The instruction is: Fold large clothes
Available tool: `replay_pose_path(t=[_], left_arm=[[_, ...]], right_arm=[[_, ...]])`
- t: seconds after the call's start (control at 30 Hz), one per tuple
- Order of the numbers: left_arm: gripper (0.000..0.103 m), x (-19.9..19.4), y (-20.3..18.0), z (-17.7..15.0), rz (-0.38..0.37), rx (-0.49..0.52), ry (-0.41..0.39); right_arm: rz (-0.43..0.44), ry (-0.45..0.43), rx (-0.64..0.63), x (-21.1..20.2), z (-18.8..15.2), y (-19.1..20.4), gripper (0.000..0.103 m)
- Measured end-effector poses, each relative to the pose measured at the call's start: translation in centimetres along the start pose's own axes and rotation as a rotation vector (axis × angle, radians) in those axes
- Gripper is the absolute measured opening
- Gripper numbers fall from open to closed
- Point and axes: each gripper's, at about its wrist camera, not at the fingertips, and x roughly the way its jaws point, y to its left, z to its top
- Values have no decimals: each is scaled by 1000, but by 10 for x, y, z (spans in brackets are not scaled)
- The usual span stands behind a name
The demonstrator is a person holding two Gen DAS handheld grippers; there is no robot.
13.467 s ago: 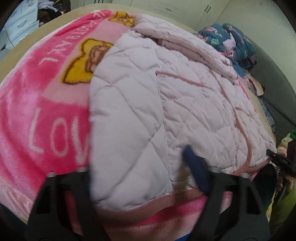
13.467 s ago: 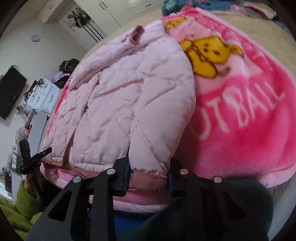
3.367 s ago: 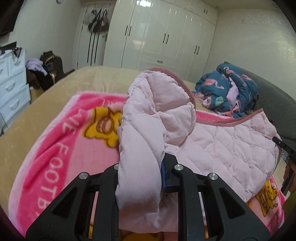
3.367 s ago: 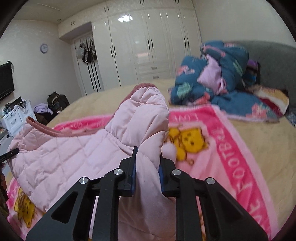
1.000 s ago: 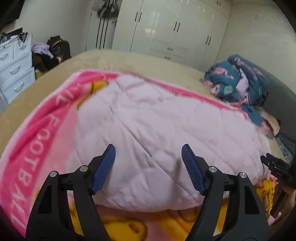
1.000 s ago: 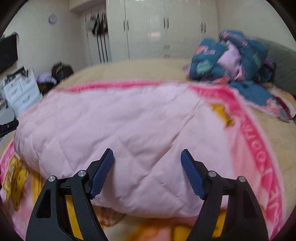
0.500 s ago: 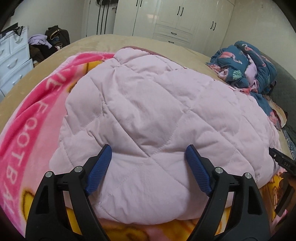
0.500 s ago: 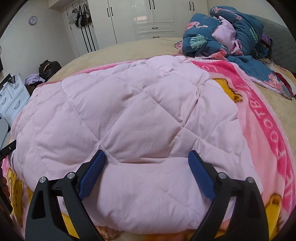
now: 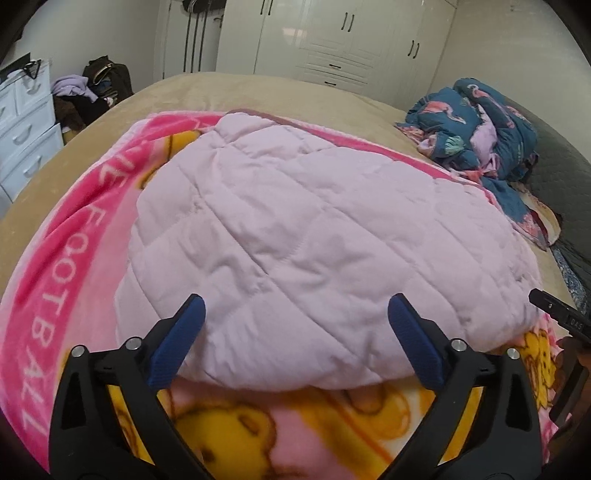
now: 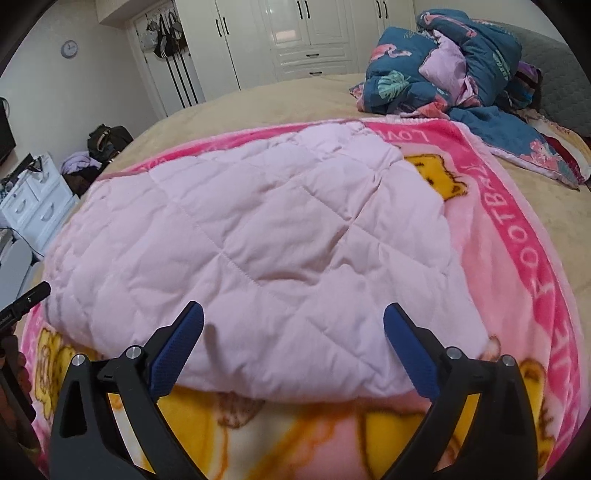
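A pale pink quilted jacket [image 9: 314, 251] lies folded into a flat bundle on a pink cartoon blanket [image 9: 48, 280]; it also shows in the right wrist view [image 10: 258, 258]. My left gripper [image 9: 297, 332] is open and empty, just in front of the bundle's near edge. My right gripper [image 10: 293, 332] is open and empty, at the same near edge further right. The tip of the right gripper [image 9: 557, 317] shows at the right edge of the left wrist view.
The blanket [image 10: 517, 243] covers a beige bed [image 9: 258, 92]. A heap of blue patterned bedding [image 10: 443, 59] lies at the bed's far right. White drawers [image 9: 26, 136] and dark bags [image 9: 103, 88] stand at left, white wardrobes [image 10: 295, 33] behind.
Both grippers, open over the folded jacket half a second ago, have drawn back toward me, so more of the yellow blanket print shows in front of the jacket.
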Motion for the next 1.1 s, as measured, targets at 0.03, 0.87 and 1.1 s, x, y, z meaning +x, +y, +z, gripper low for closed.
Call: replay_pose_path(t=[0.03,0.87,1.1], left_arm=[[94,-2,-2,-1,1,6,-1],[94,-45,-15,-45,23,53,-8],[94,-37,-7,-63,33,43,26]], right_arm=[[5,-9,-2,-6,-2,0,98],[11,-143,9,-82,-37,0,99],[17,-115,72,-69,-56,-14,99]])
